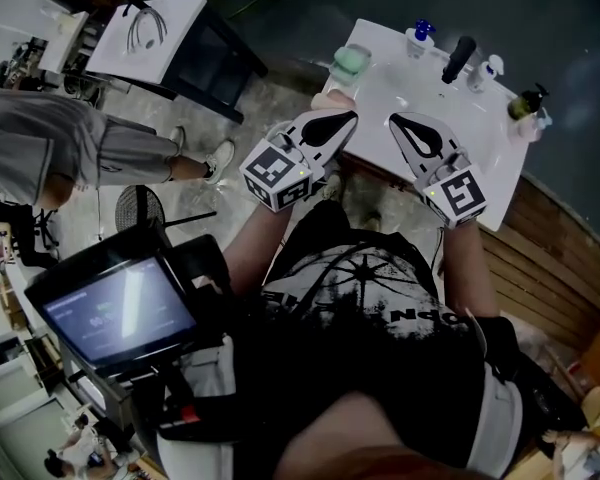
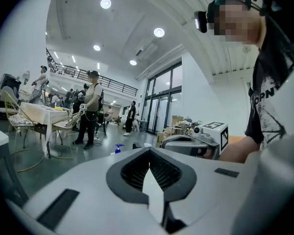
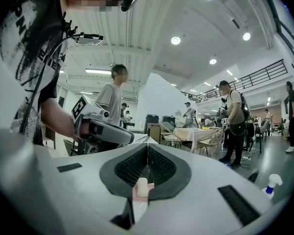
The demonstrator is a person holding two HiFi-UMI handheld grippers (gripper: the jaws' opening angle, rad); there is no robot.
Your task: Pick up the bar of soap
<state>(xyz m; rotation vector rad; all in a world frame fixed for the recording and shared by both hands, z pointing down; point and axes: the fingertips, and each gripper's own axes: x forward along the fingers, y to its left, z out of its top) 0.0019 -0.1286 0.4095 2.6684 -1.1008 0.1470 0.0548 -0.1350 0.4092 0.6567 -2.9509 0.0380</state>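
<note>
Both grippers hover side by side over the near edge of a white sink counter, jaws pointing away from me. My left gripper is shut with nothing between its ribbed pads. My right gripper is shut too and holds nothing. In the right gripper view a small pale block on a pink base shows through the opening behind the shut tips; I cannot tell whether it is the soap. A pale green container stands at the counter's far left corner, just beyond the left gripper.
Along the counter's back edge stand a blue-capped spray bottle, a black faucet, a white bottle and a dark green pump bottle. A person in grey stands at the left near a monitor. Wooden slats lie to the right.
</note>
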